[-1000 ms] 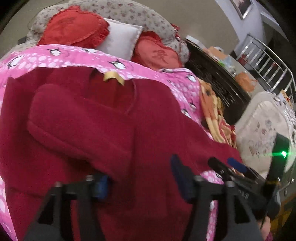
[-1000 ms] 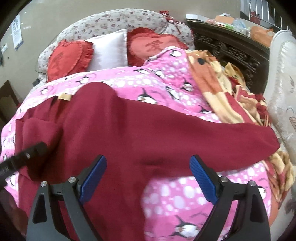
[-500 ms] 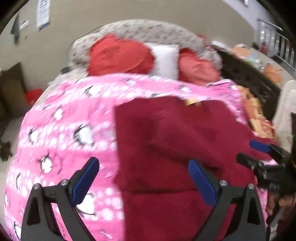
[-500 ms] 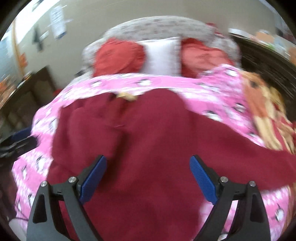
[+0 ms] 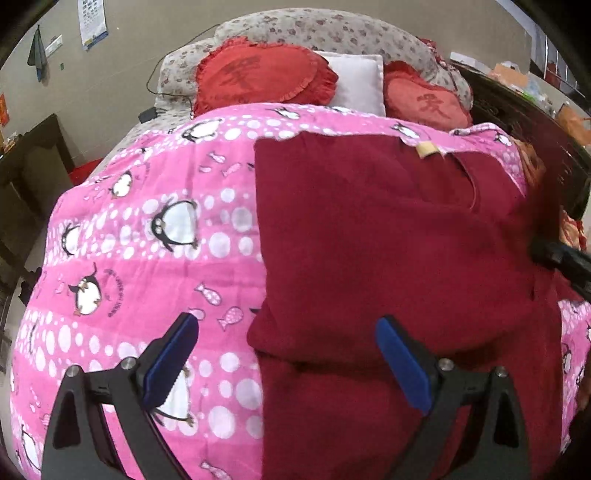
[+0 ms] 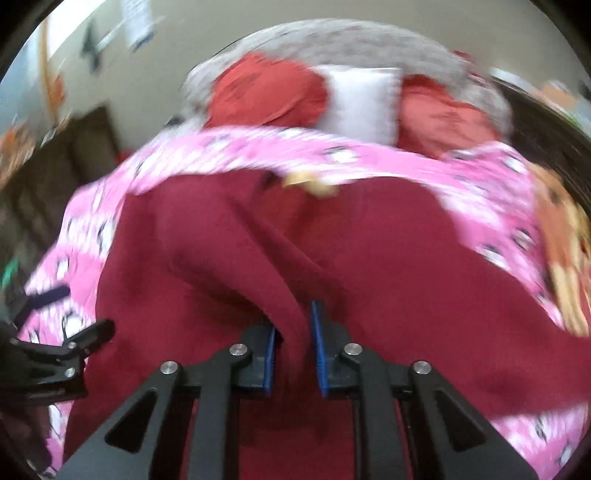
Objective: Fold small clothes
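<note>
A dark red sweater (image 5: pixel 388 240) lies on a pink penguin-print quilt (image 5: pixel 147 240), its left sleeve folded in over the body. My left gripper (image 5: pixel 288 362) is open and empty, hovering over the sweater's lower left edge. In the blurred right wrist view, my right gripper (image 6: pixel 293 347) is shut on a raised ridge of the sweater (image 6: pixel 229 258), and the fabric runs up from between the blue pads (image 6: pixel 271 354). The right gripper's tip also shows in the left wrist view (image 5: pixel 561 258). The left gripper shows at the right wrist view's left edge (image 6: pixel 66 350).
Two red cushions (image 5: pixel 258 77) and a white pillow (image 5: pixel 360 81) lean on the floral headboard (image 5: pixel 332 29). An orange patterned blanket (image 6: pixel 565 258) lies at the quilt's right edge. Dark furniture (image 5: pixel 29 170) stands left of the bed.
My right gripper has closed on a fold of the sweater and pulled it up. My left gripper has swung left off the sweater and stays open.
</note>
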A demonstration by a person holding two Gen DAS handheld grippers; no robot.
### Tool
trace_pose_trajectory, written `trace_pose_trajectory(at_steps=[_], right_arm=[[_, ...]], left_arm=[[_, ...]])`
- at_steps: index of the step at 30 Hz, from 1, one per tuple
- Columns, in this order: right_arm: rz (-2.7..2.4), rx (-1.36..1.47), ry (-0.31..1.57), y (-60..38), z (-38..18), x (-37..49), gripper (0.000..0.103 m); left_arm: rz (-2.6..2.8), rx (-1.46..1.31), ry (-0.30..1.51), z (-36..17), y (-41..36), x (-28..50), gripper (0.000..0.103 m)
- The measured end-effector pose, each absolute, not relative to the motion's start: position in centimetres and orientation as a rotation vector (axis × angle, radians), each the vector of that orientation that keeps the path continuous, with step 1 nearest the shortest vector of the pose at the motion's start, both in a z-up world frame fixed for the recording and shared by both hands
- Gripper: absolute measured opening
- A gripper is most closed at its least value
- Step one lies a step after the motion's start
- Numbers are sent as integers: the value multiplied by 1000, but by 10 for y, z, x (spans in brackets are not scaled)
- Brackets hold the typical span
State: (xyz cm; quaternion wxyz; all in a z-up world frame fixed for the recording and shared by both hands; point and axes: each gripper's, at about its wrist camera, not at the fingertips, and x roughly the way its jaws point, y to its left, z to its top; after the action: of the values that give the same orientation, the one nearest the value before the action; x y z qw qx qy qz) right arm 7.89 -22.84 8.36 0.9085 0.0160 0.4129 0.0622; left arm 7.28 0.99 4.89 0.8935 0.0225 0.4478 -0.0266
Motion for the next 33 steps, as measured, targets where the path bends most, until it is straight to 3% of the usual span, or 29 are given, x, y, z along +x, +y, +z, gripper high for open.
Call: trace_pose_trajectory(at_steps=[1,3,7,22,23,28,31,32,33], right_arm=[[98,63,858,-245,82,71,0],[85,138,891,-278,73,57,14],[114,275,910,-324,63,35,22],[50,640,849,-402,79,22,27],[41,657,858,-407,79,25,32],[95,690,1006,-399,58,66,32],[160,683,1006,-393,54,80,24],[181,664,1006,-391,54,84,5],[193,640,1012,-389,56,88,0]], left_arm=[[-56,44,933,47,9,74,99],[-58,34,943,45,7,75,99],[-63,12,912,56,4,72,99],[-90,45,909,60,-18,75,99],[-91,45,911,60,-19,76,99],[-108,32,878,69,-27,81,99],[-104,42,875,71,-32,92,99],[-99,34,887,71,-33,96,99],[-100,25,899,70,-33,100,99]])
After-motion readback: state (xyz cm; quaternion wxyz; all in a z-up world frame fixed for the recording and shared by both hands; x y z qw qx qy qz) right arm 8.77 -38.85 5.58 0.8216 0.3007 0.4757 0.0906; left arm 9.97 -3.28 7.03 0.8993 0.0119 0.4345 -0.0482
